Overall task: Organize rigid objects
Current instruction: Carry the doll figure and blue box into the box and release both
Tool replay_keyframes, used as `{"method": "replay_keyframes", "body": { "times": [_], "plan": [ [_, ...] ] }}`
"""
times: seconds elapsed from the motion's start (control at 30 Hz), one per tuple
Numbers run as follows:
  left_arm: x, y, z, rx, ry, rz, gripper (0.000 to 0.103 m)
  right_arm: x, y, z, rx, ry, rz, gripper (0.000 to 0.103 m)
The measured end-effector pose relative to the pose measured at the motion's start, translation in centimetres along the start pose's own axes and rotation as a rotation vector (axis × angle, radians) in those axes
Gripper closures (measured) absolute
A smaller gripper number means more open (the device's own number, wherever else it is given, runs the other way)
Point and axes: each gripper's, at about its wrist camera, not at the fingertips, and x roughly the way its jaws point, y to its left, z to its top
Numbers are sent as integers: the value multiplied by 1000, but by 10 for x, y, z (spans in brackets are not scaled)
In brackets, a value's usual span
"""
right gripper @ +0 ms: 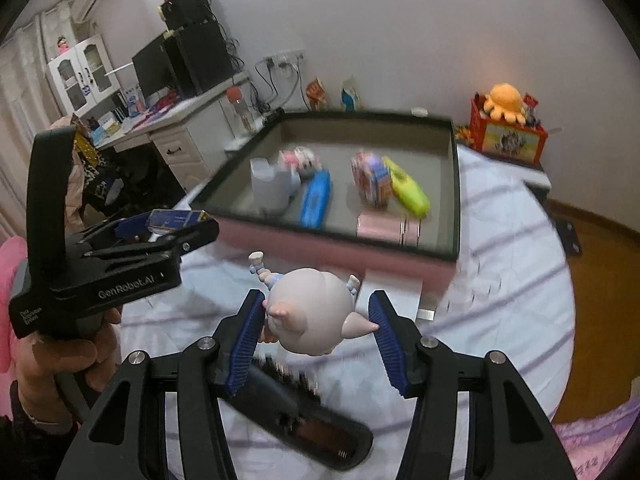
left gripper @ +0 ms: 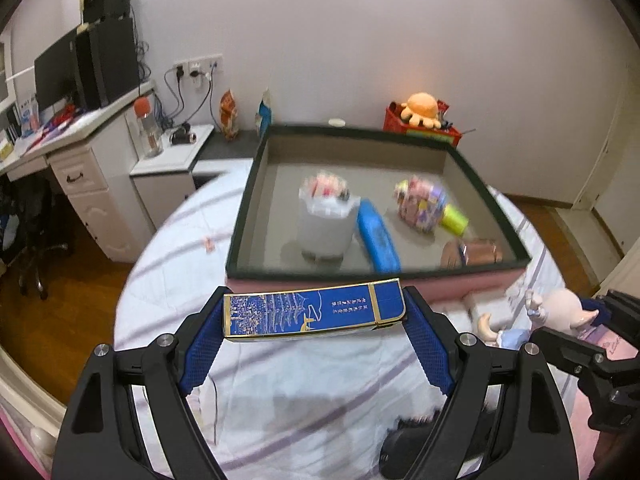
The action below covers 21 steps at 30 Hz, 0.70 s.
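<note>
Left gripper clamped wide across blue box ends; right gripper pinching pig figurine by its head; both carried clear of bed, near edge of tray, probably for dropping in beside items sorted there.

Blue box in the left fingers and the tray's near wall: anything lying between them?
Nothing: in the left wrist view only bare striped bedsheet shows between the blue box and the tray.

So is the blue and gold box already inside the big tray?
No, the blue and gold box is clamped between the left gripper fingers, in front of the tray and outside its rim.
</note>
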Motion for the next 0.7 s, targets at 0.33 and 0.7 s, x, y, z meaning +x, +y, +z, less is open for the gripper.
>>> {"method": "replay_keyframes", "body": {
  "times": [0.33,0.7],
  "plan": [
    [26,-6,89,29,-35,-7,19,10,-16,90,-36,-99,-48,48],
    [122,-13,144,55,52,41,19,100,-73,148,43,-21,-136,48]
  ]
}}
